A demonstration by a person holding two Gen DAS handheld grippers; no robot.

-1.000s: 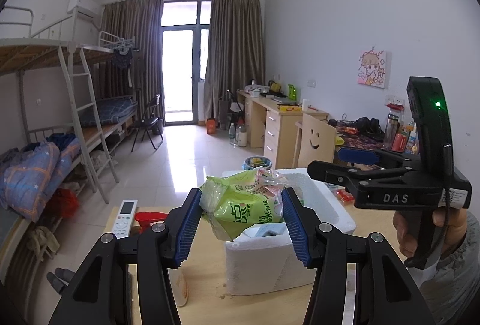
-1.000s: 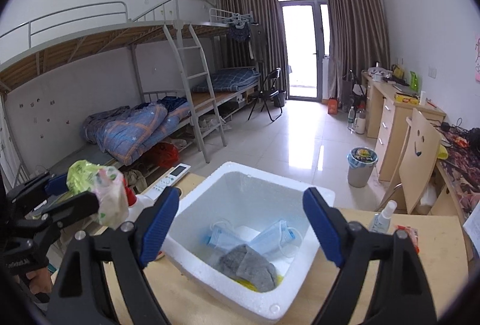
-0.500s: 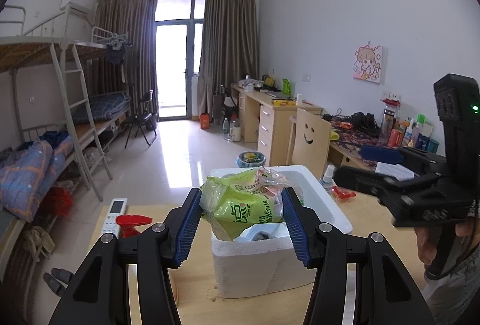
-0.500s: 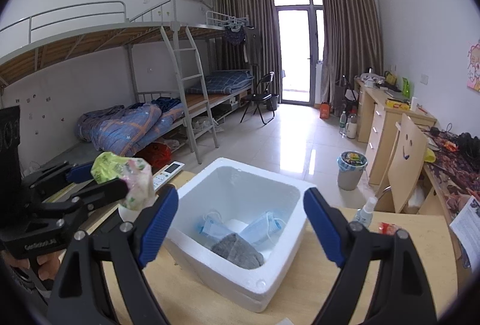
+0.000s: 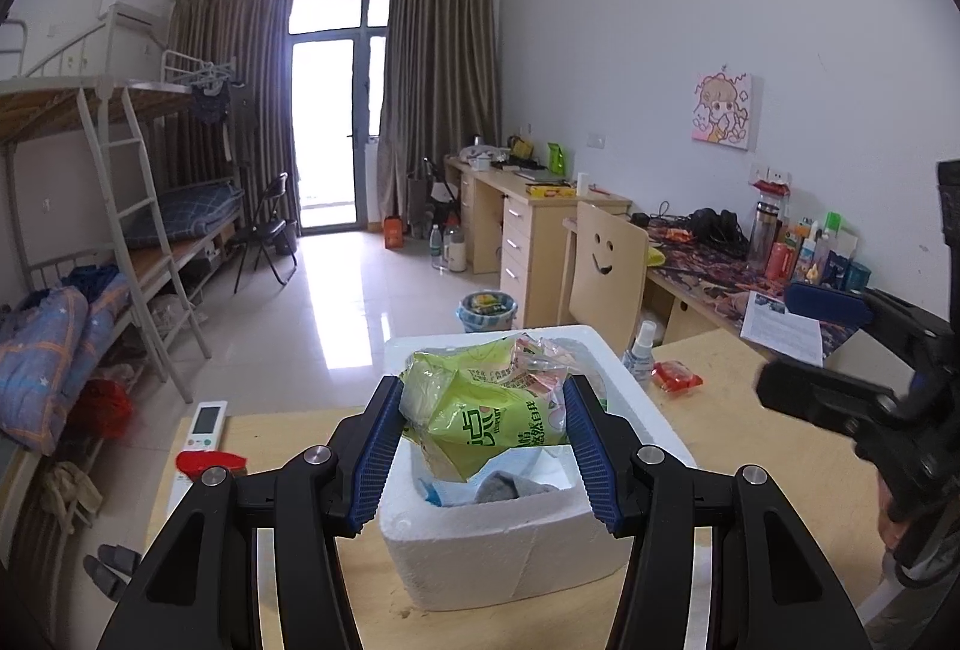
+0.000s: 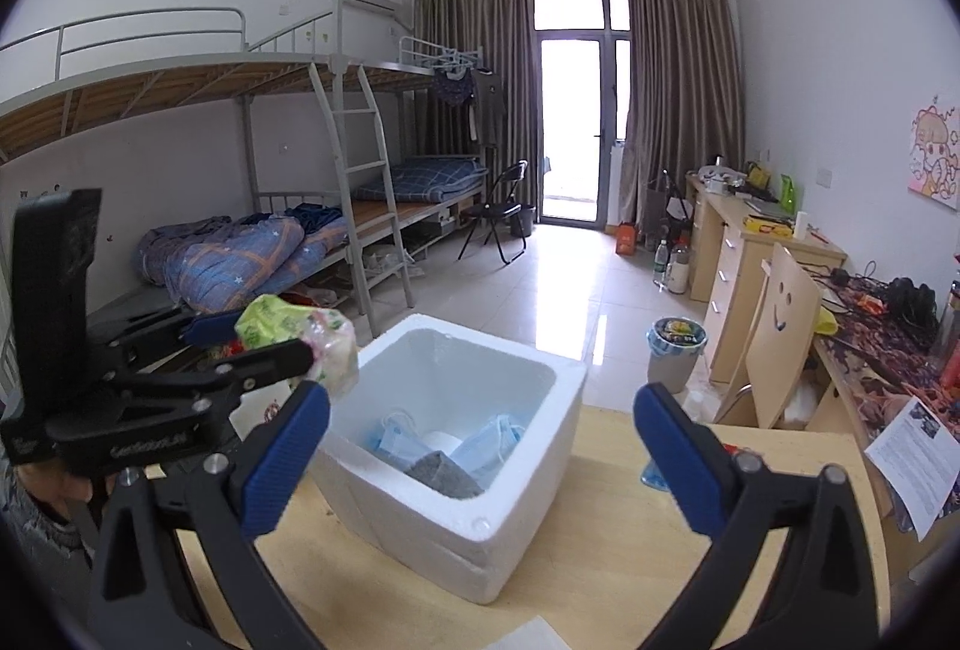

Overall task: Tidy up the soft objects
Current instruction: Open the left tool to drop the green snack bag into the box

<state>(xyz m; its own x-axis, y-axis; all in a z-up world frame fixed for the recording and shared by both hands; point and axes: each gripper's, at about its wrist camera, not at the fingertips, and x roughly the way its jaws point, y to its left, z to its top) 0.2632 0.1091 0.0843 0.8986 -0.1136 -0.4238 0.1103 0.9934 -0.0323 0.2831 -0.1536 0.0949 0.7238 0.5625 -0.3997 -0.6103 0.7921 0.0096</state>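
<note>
My left gripper (image 5: 483,434) is shut on a crumpled green plastic bag (image 5: 486,410) and holds it above the near edge of a white foam box (image 5: 498,548). In the right wrist view the same bag (image 6: 300,329) hangs at the box's left rim, held in the left gripper (image 6: 258,344). The foam box (image 6: 480,524) holds blue face masks (image 6: 489,440) and a grey cloth (image 6: 447,473). My right gripper (image 6: 480,458) is open and empty, in front of the box. It shows at the right edge of the left wrist view (image 5: 840,350).
The box stands on a wooden table (image 5: 750,446). On it lie a remote (image 5: 204,425), a red-topped item (image 5: 210,464), a spray bottle (image 5: 639,347), a red packet (image 5: 677,377) and a paper sheet (image 6: 918,464). A smiley-face chair (image 5: 606,278) stands behind.
My left gripper has carried the bag closer over the box. My right gripper has drifted right and back in the left wrist view. Both grips are unchanged.
</note>
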